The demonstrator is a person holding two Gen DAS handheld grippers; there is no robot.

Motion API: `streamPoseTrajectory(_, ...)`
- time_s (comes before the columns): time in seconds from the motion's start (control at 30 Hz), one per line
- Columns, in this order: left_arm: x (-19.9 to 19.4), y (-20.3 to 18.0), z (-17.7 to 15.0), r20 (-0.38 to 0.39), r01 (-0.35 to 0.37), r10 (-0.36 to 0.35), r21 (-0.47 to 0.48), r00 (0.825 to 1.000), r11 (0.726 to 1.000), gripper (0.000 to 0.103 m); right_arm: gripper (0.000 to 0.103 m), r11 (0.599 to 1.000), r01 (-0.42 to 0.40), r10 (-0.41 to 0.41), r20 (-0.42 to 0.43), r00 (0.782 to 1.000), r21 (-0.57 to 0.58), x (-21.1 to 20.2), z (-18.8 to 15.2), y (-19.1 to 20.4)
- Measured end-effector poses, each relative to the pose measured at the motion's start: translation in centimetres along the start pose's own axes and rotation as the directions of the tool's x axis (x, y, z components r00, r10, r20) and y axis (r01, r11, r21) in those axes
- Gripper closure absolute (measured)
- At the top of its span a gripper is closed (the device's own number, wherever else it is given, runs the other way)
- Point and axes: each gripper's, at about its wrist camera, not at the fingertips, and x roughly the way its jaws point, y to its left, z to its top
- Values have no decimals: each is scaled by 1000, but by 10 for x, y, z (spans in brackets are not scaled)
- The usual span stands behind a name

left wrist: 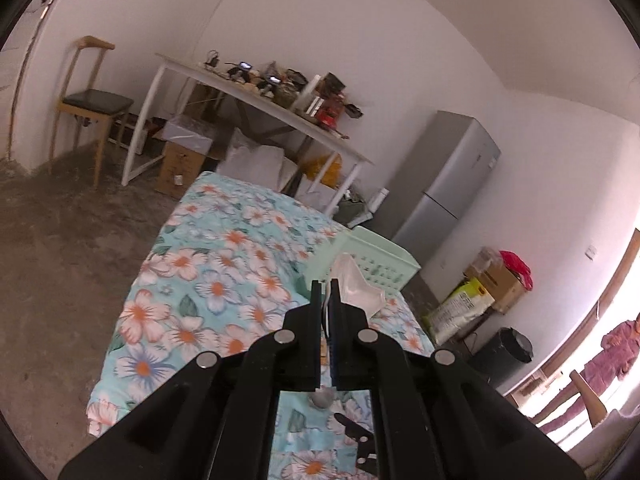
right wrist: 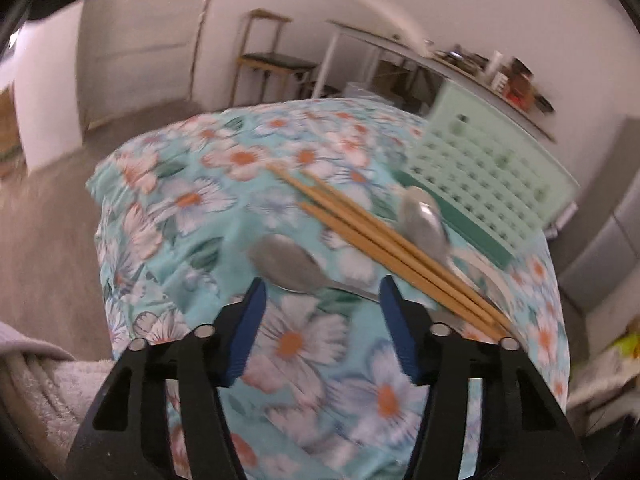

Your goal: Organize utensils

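Observation:
My left gripper [left wrist: 327, 292] is shut on a white spoon [left wrist: 360, 286], held above the floral-cloth table [left wrist: 208, 276] just short of the mint green basket [left wrist: 370, 258]. A metal spoon bowl [left wrist: 321, 399] shows below the left gripper. My right gripper [right wrist: 322, 304] is open and empty, low over the cloth. A metal spoon [right wrist: 290, 266] lies right ahead of its fingertips. Several wooden chopsticks [right wrist: 384, 244] lie slanted to the right, with a second metal spoon [right wrist: 424, 222] beside them. The basket [right wrist: 486, 172] stands at the far right of the table.
A white work table [left wrist: 260, 100] with clutter, a wooden chair [left wrist: 90, 100], cardboard boxes and a grey fridge [left wrist: 444, 184] stand beyond the table. A black bin [left wrist: 506, 354] and bags sit on the floor to the right. The right gripper's tip [left wrist: 356, 432] shows low.

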Motion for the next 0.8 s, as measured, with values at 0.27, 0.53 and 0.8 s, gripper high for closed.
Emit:
streamPoseTrajectory(0.27,8,13,-6,-10,-30,30,-24,1000,999,101,63,982,51,-54,-14,998,-182,25,8,27)
streamPoseTrajectory(0.53,7,16,-5,-4,-46,46,-23,999,999,101,79,961,109,-120,-27,992,-255,29,8,41)
streamPoseTrajectory(0.8,3,13,-1,21,-56,56,-8,998,998,101,95,964,127,-133,-9,991,-235,32,12,48)
